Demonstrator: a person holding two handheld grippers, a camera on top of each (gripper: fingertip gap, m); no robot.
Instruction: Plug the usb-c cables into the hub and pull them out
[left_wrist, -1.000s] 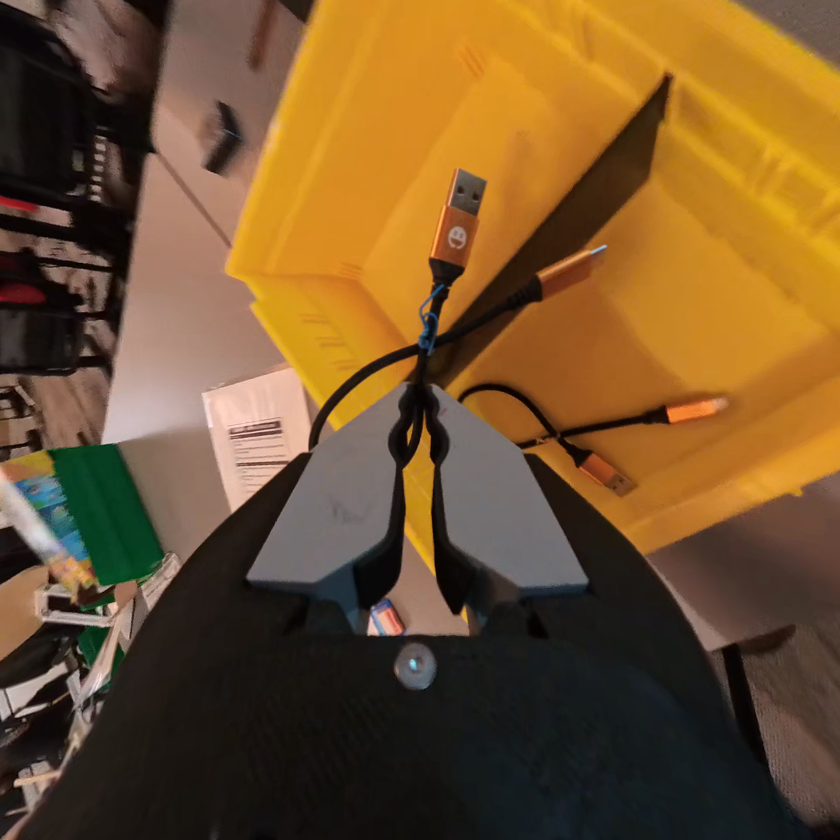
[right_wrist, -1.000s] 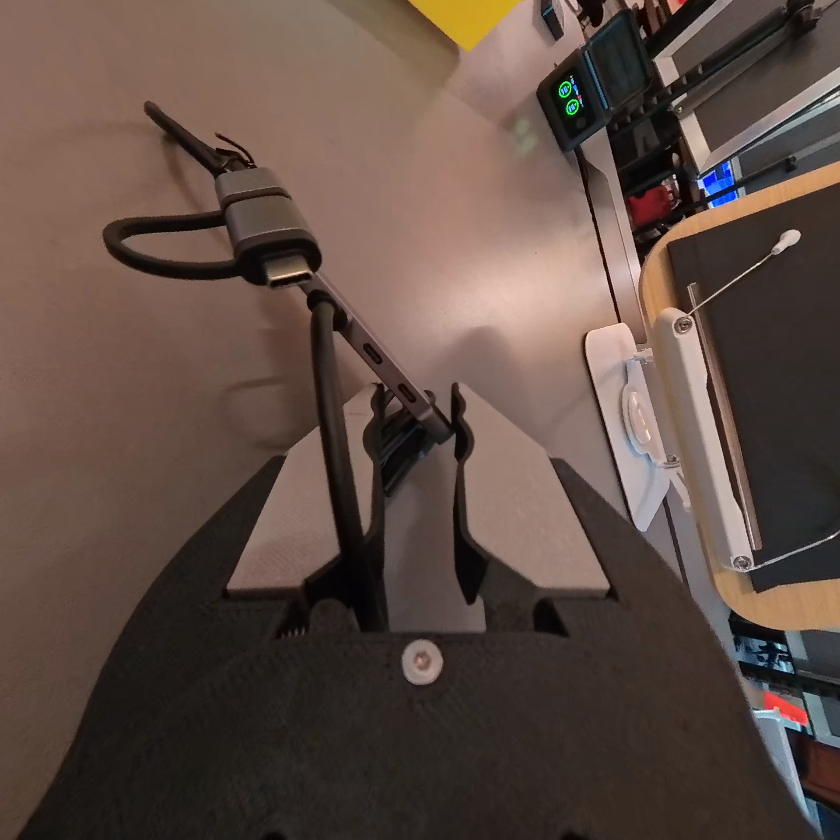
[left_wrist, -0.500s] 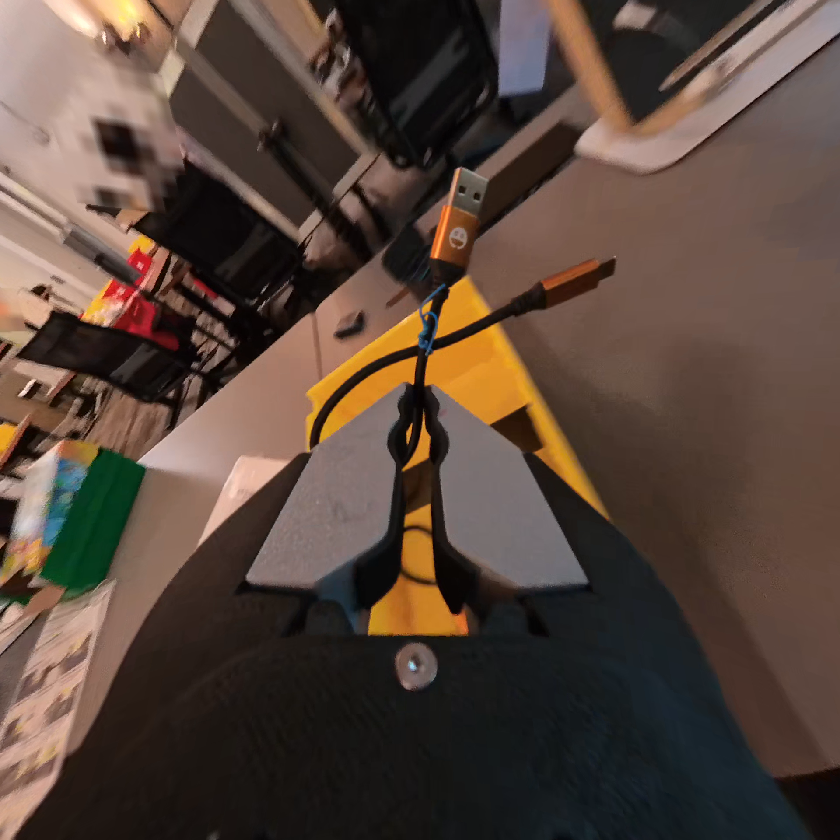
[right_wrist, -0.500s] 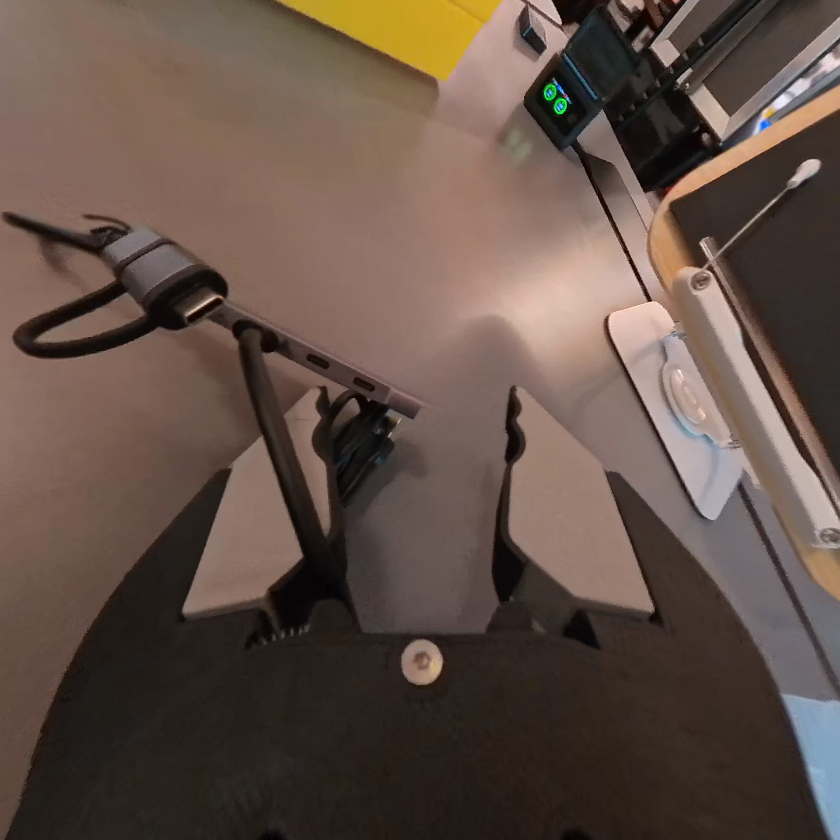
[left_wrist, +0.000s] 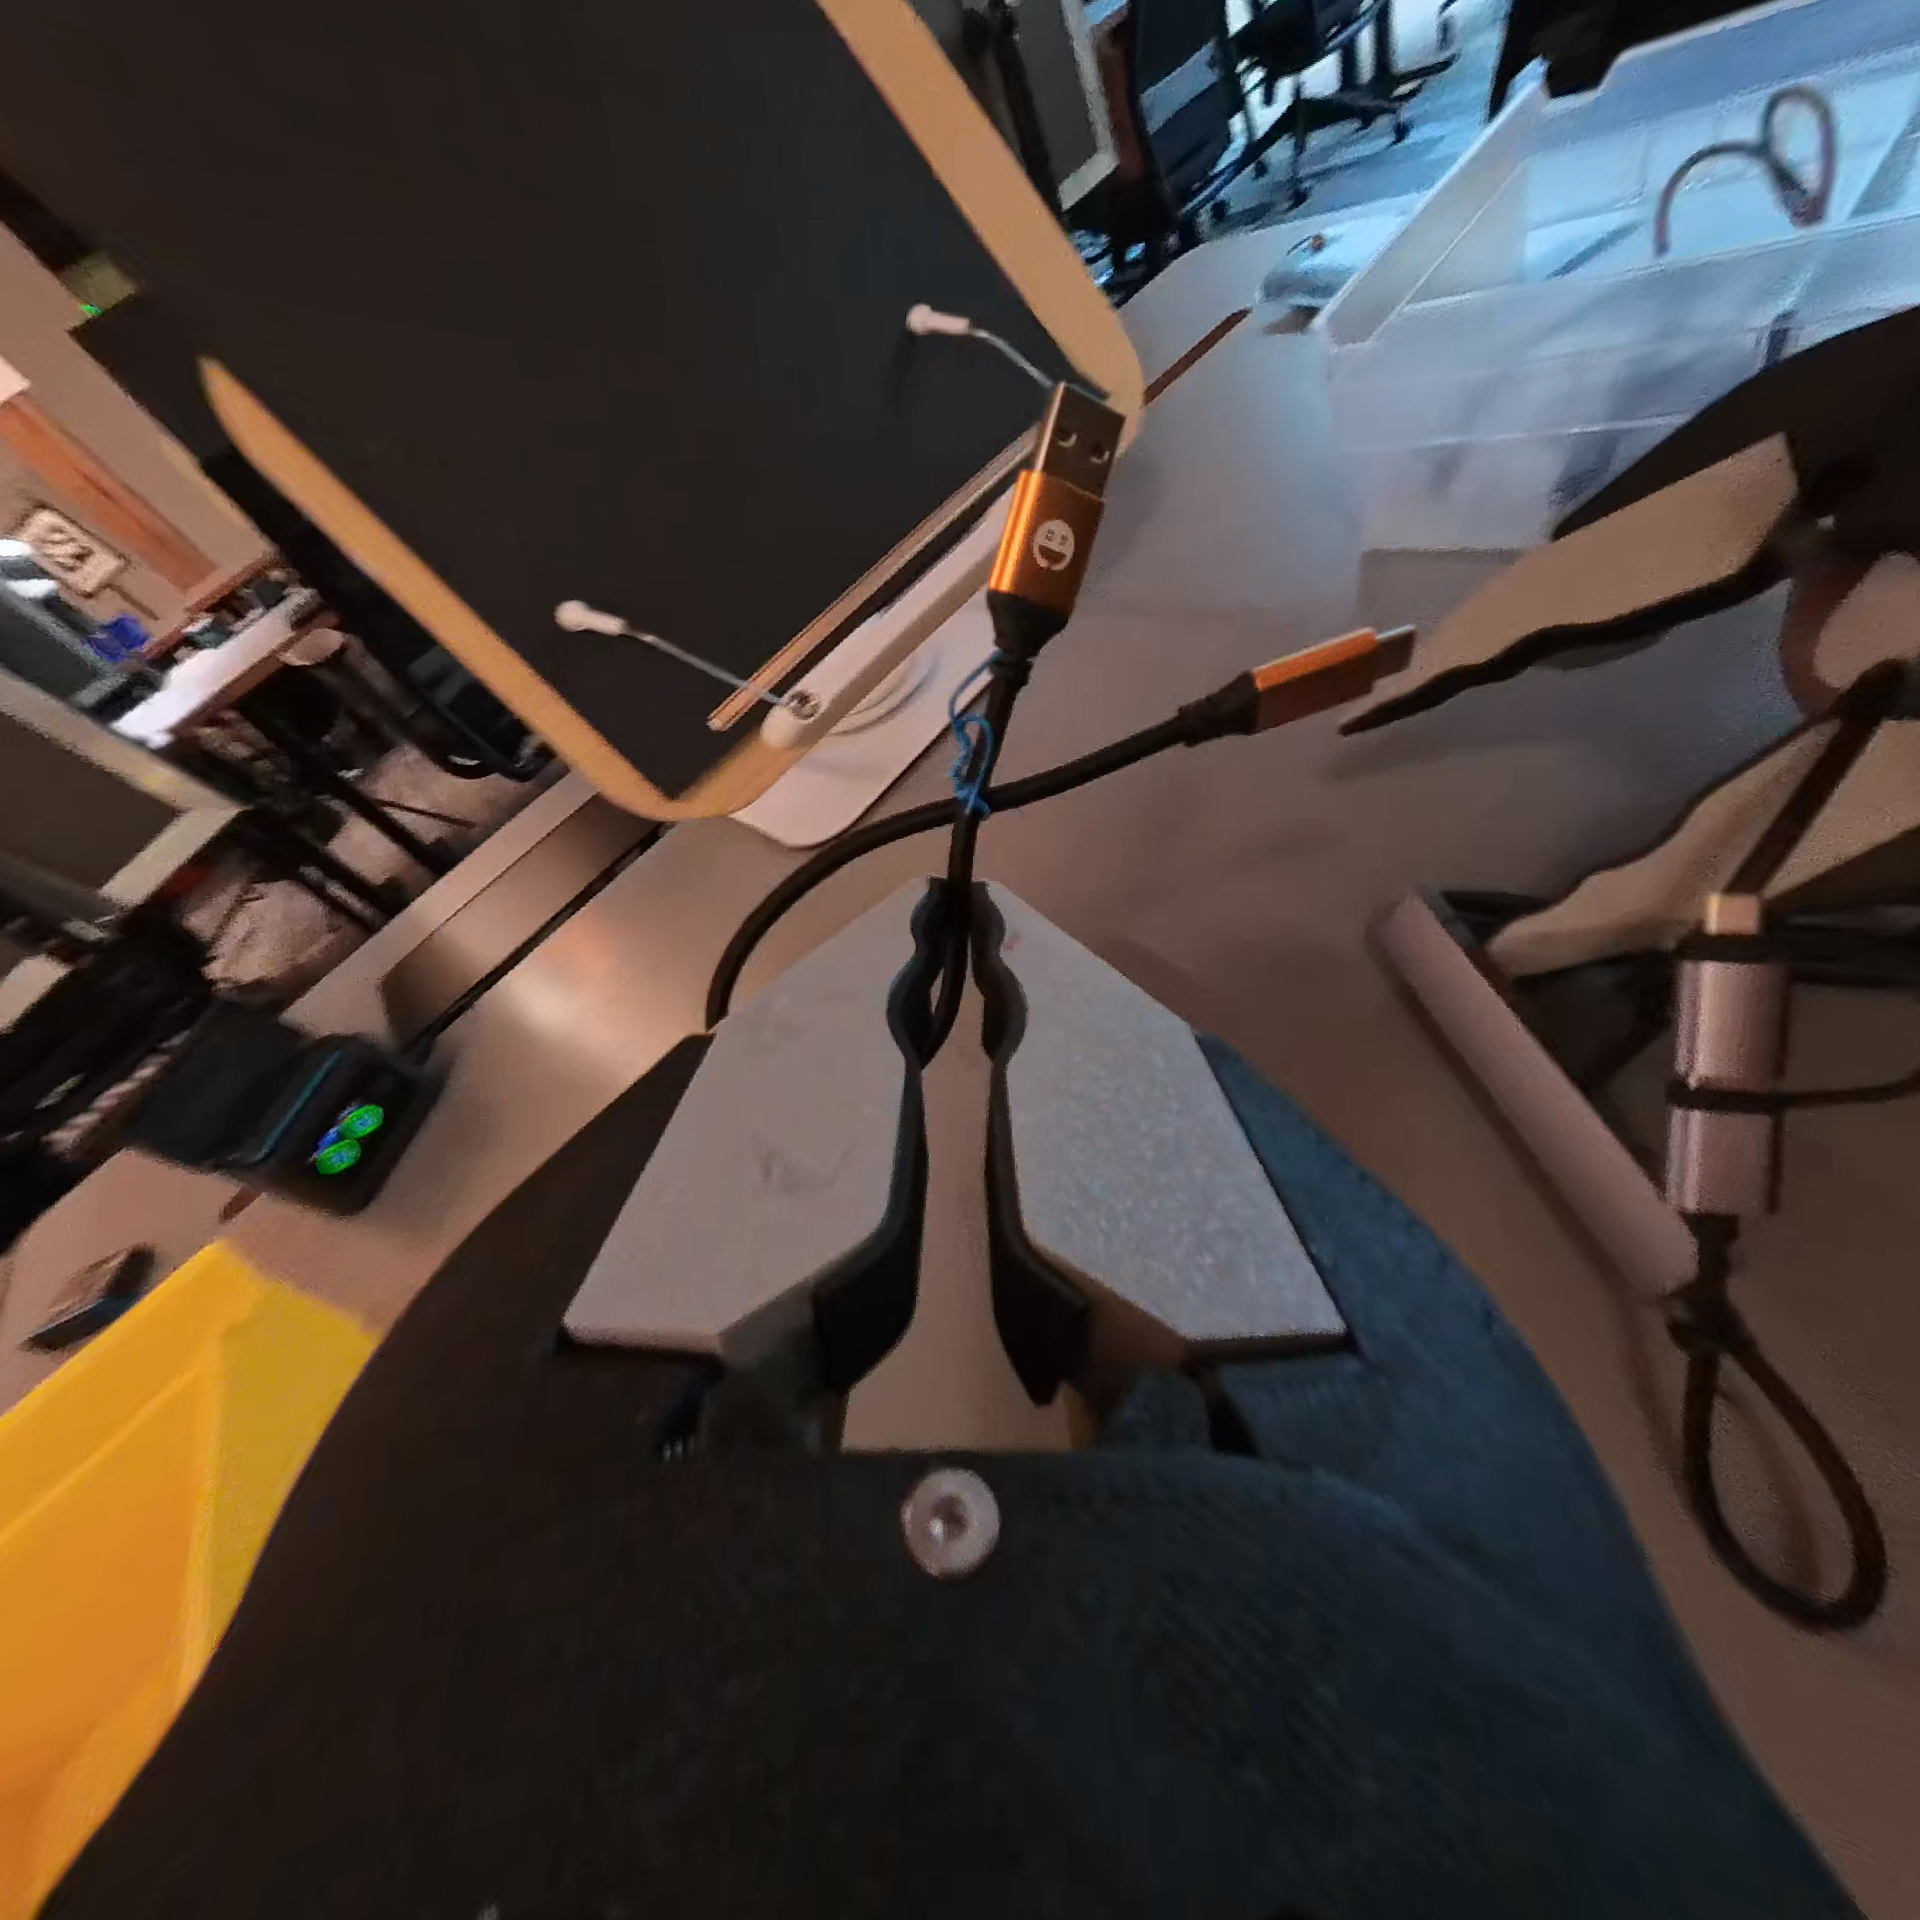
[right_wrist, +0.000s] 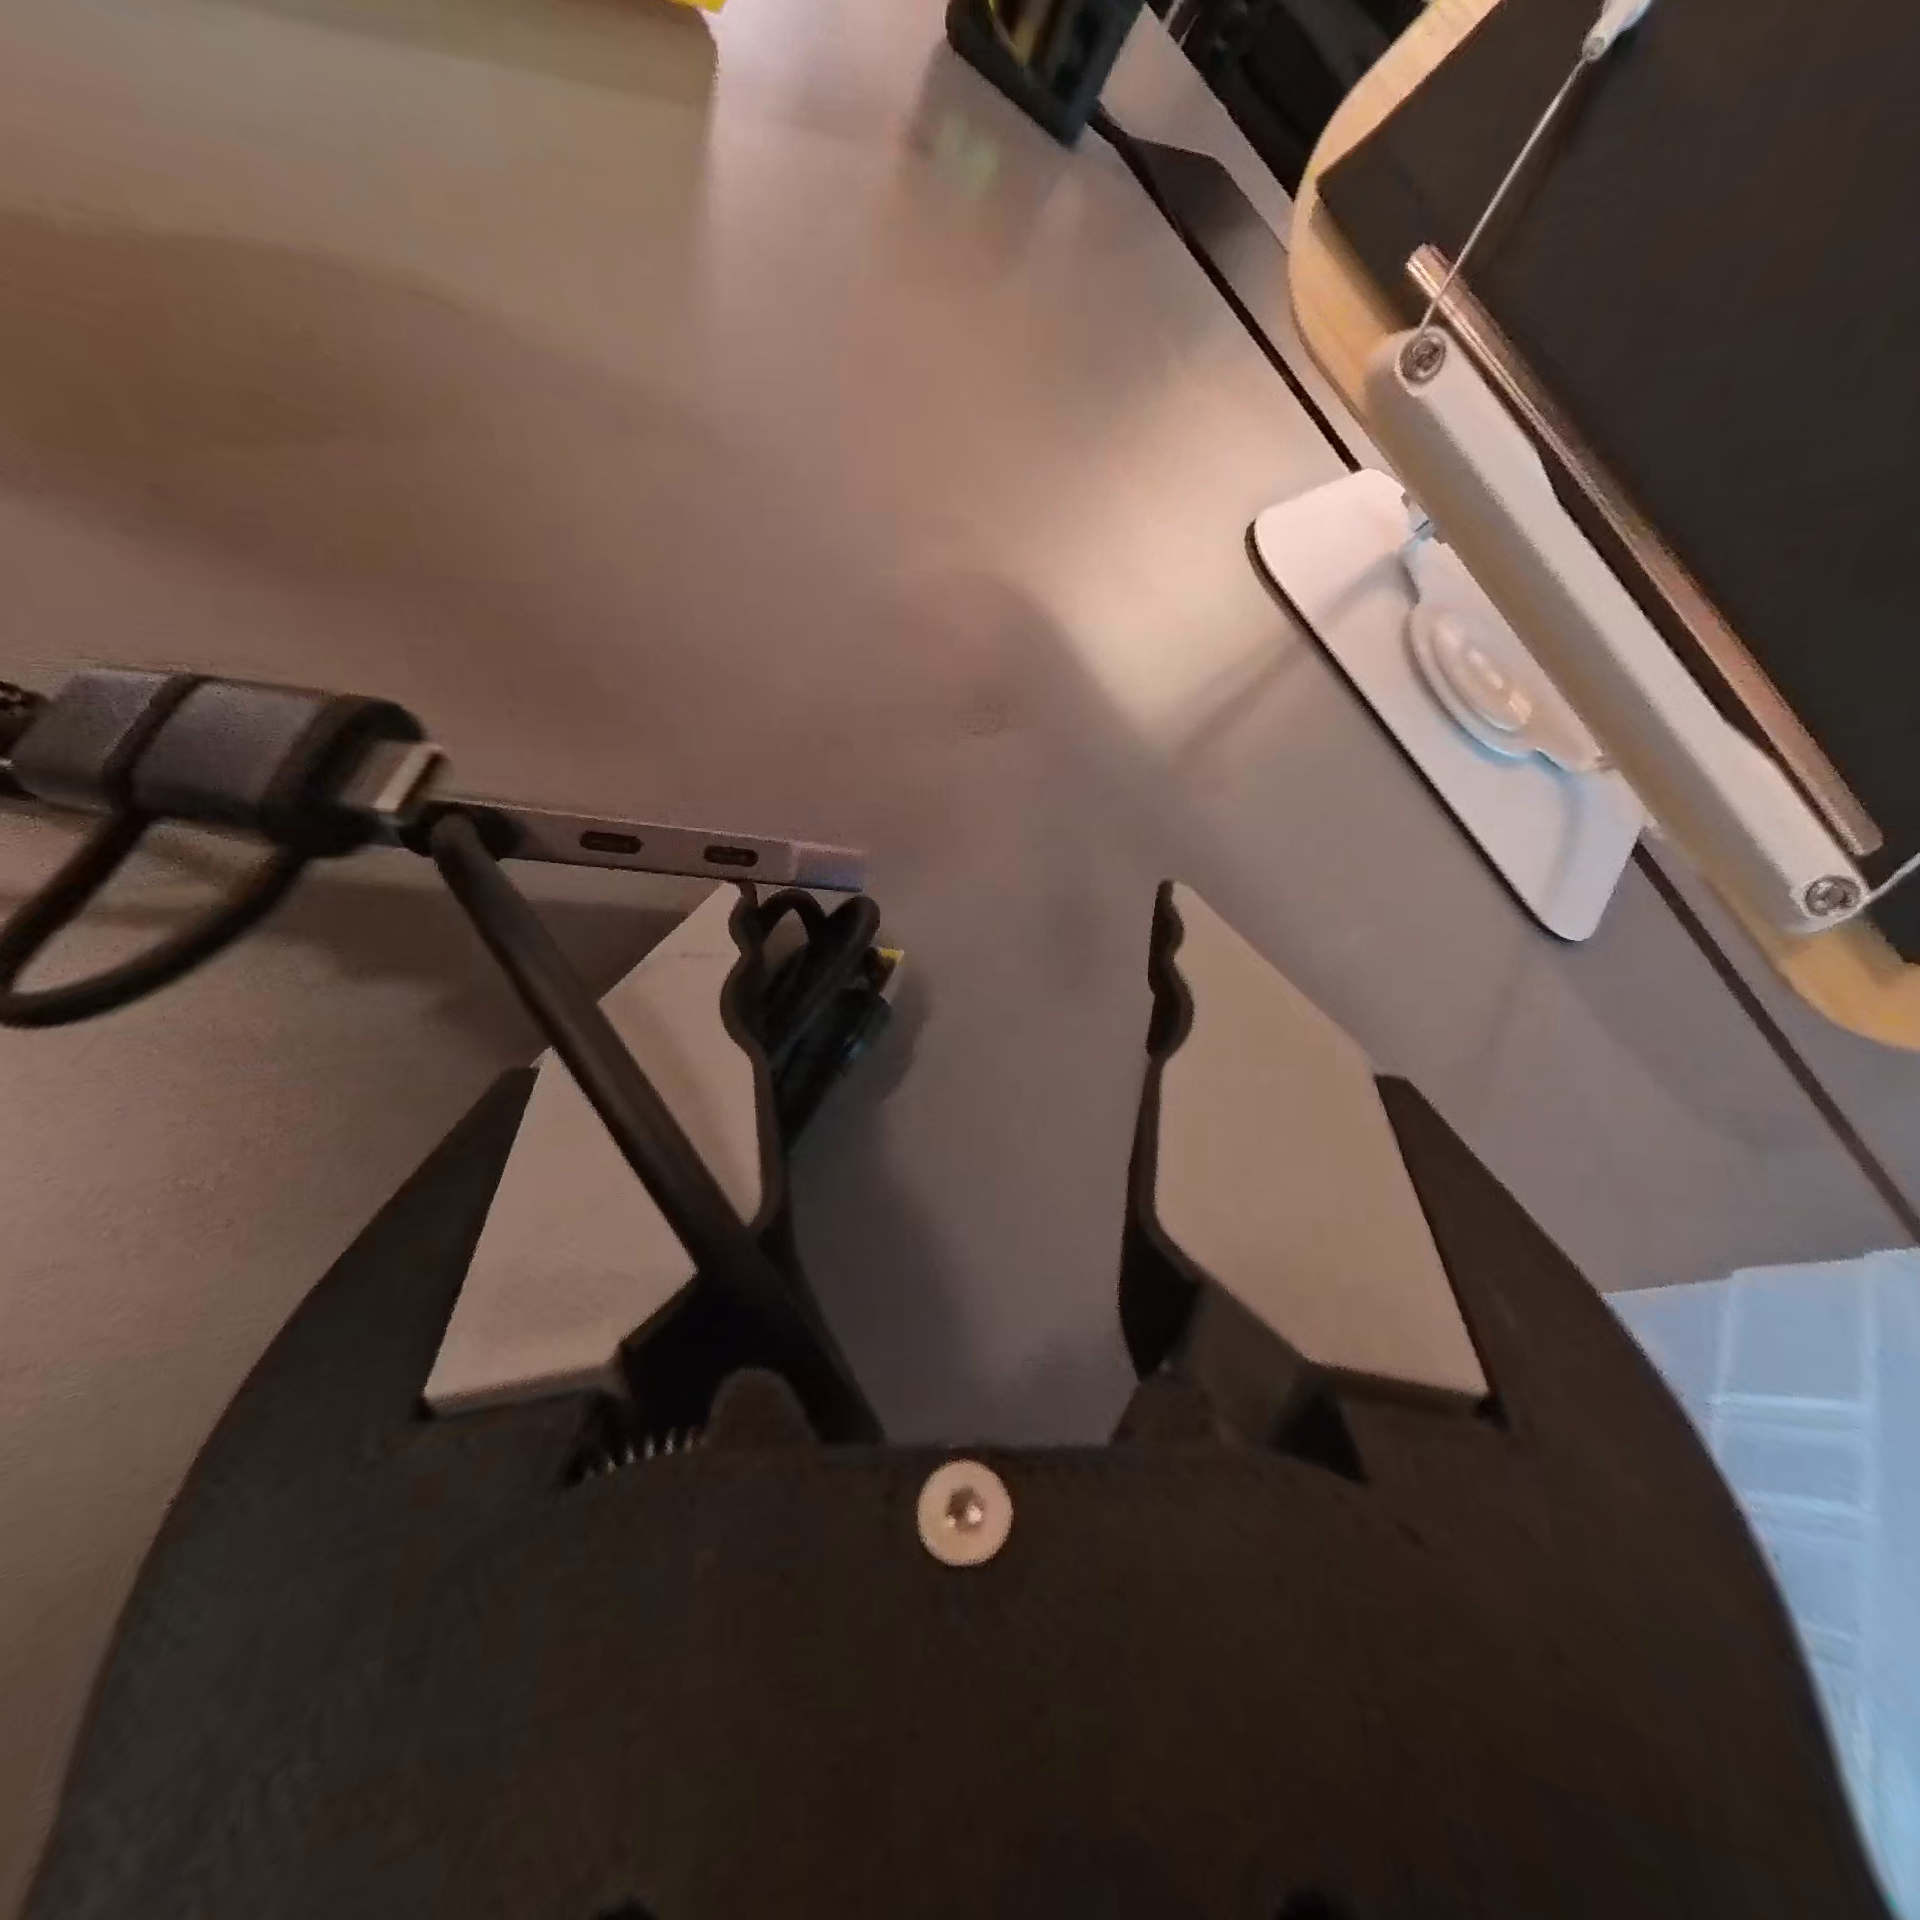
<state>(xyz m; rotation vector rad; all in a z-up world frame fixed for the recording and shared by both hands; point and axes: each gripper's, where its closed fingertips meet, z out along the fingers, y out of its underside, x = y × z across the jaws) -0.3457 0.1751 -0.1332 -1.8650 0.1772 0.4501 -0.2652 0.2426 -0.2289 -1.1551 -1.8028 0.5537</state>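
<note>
My left gripper (left_wrist: 961, 914) is shut on a black cable (left_wrist: 862, 852), held up in the air. The cable's orange USB-A plug (left_wrist: 1060, 499) points up and its orange USB-C plug (left_wrist: 1330, 670) points right, towards the right gripper's fingers (left_wrist: 1621, 561). My right gripper (right_wrist: 951, 904) is open. The slim grey hub (right_wrist: 675, 836) lies across its left fingertip, unclamped, with two empty USB-C ports facing me. The hub's own grey plug (right_wrist: 239, 743) and black lead (right_wrist: 623, 1070) hang to the left. The hub (left_wrist: 1527, 1091) also shows at the right of the left wrist view.
A grey table (right_wrist: 727, 416) lies below. A black board with a wooden rim on a white base (right_wrist: 1455, 727) stands at the right. A black charger with green lights (left_wrist: 332, 1132) and a yellow bin (left_wrist: 125, 1507) sit at the left wrist view's lower left. The gap from one gripper's tips to the other's is roughly 15 centimetres.
My left gripper swung away from the yellow bin, carrying the cable towards the right gripper and hub. My right gripper opened and let go of the hub, which now lies flatter.
</note>
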